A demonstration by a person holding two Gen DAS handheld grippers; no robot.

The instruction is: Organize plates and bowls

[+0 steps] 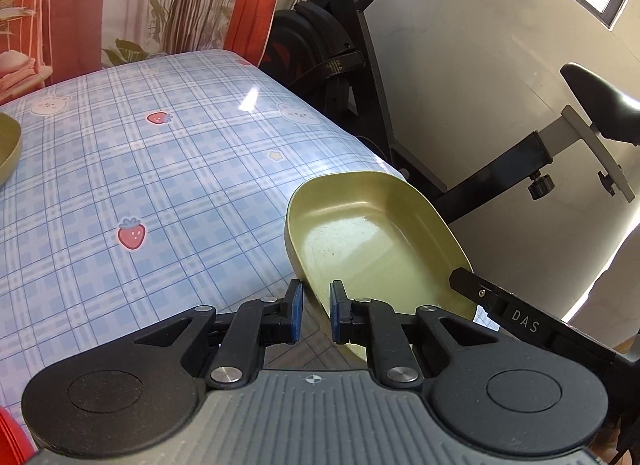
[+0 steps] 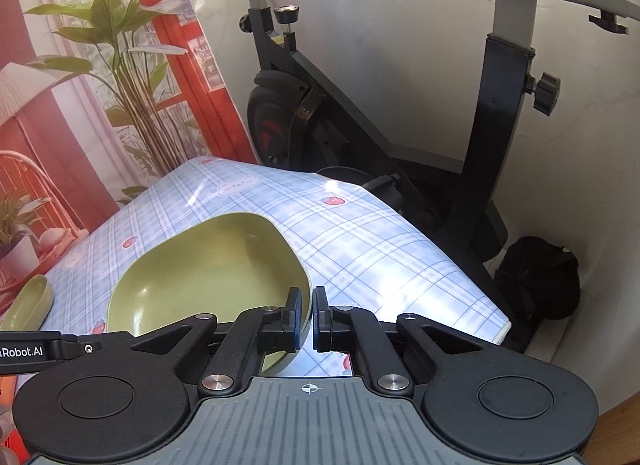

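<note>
Olive-green plate (image 1: 372, 241) hung tilted past right table (image 1: 160, 185) edge in left wrist view; we saw left gripper (image 1: 316, 311) pinching its near rim, right gripper's finger (image 1: 480, 291) reaching its right side. Second green dish (image 1: 6, 145) sat far left.

Right wrist view: right gripper (image 2: 306, 319) pressed on plate's (image 2: 208, 265) right rim; small green bowl (image 2: 30, 301) lay left on table (image 2: 380, 249).

A lived-in home room: a tabletop (image 1: 160, 169) under a plaid bunny-and-strawberry cloth, an exercise bike (image 2: 360, 113) parked at two o'clock, and a printed plant-scene curtain (image 2: 100, 85) at ten o'clock.
</note>
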